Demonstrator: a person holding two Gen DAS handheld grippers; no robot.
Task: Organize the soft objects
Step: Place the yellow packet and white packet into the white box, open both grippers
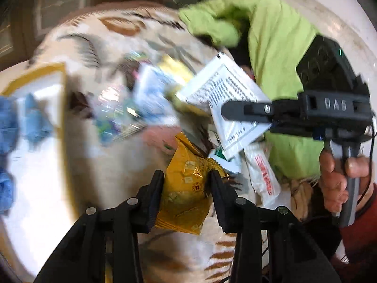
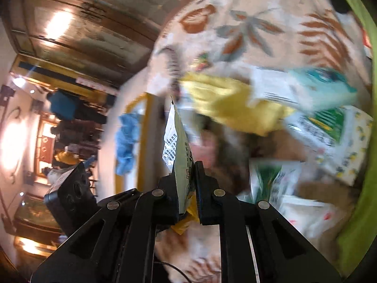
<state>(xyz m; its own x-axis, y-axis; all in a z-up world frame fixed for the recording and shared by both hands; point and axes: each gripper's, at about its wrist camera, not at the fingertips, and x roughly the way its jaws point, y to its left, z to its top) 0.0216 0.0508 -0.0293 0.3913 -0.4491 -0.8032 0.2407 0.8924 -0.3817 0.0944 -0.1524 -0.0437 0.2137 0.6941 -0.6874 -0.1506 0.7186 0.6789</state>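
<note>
My left gripper (image 1: 187, 176) is shut on a yellow snack packet (image 1: 188, 188), held above the patterned blanket (image 1: 99, 33). My right gripper (image 2: 187, 167) is shut on a flat white printed sachet (image 2: 176, 141), seen edge-on there. In the left wrist view the right gripper (image 1: 226, 110) comes in from the right, holding that white sachet (image 1: 226, 89) above a pile of soft packets (image 1: 132, 108). A white tray (image 1: 37, 169) with a yellow rim lies at the left and holds blue cloth pieces (image 1: 14, 122).
A lime-green cloth (image 1: 278, 47) lies at the back right of the blanket, also at the right edge of the right wrist view (image 2: 362, 212). More sachets (image 2: 329, 136) are scattered on the blanket. A wooden cabinet (image 2: 82, 23) stands behind. Both views are motion-blurred.
</note>
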